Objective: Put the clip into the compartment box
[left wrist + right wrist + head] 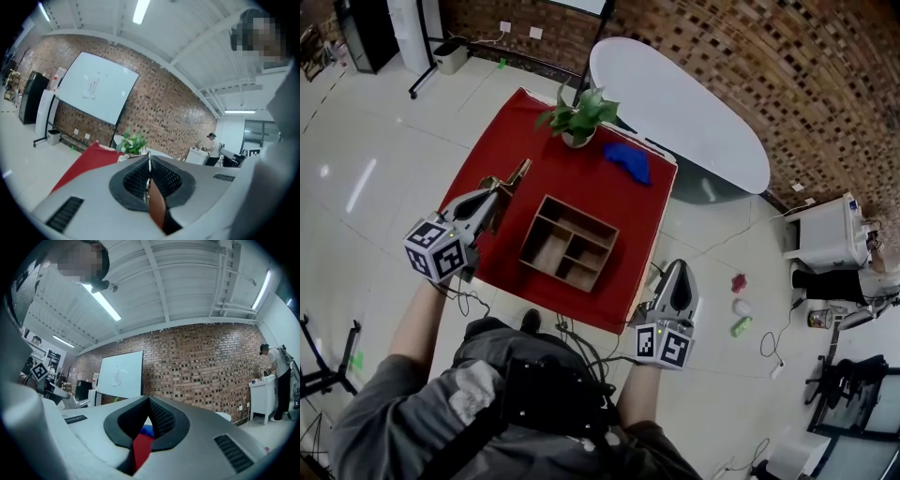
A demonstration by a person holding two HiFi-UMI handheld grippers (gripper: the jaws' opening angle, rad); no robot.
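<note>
Holds clip (pixel 515 175) pinched in shut jaws of left gripper (pixel 501 187), above table (pixel 516 131). Shows right gripper (pixel 676 272) closed, empty. Yet to do: dropping into empty box (pixel 581 215).

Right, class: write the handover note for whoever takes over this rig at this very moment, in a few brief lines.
Left gripper: shut on the wooden clip, held up near the left edge of the red-covered table.
Right gripper: shut, empty, off the table's near right corner.
Compartment box: mid-table, its compartments look empty.
Done: clip picked up.
Left: carry the clip over the box and release it into a compartment.
</note>
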